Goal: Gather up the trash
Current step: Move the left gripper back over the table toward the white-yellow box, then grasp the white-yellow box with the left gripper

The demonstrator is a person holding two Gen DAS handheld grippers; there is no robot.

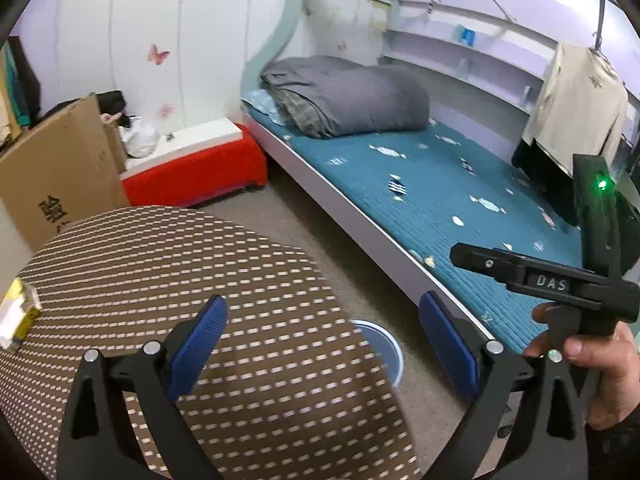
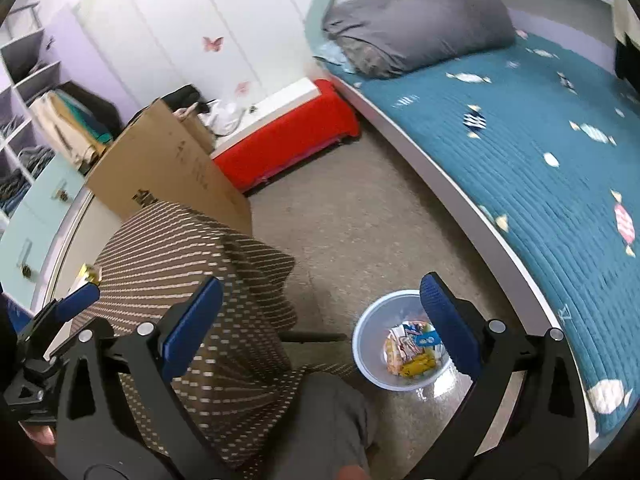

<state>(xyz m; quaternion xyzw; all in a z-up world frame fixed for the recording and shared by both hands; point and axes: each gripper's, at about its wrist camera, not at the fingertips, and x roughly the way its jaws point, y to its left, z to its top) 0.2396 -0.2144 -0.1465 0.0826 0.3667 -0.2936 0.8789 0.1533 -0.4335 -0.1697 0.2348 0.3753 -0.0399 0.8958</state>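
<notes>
Far left, on the patterned desk (image 1: 160,280): a yellow-and-white wrapper (image 1: 18,314), probably a flattened packet, though the edge of view distorts it. Judged light, thin, crinkly; best pinched across a free edge, not pressed flat. Left hand-held gripper (image 1: 324,344) hovers above the desk, jaws wide, empty. Right of it, on the floor by the bed (image 2: 540,152), the bin (image 2: 366,340) holds wrappers. Right hand-held gripper (image 2: 320,320): jaws wide, empty.

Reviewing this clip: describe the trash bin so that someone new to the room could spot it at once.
Start at the bed with the teal quilt. On the speckled floor beside its white edge, next to the brown striped cloth, stands the round pale-blue bin. It alone holds colourful wrappers.
</notes>
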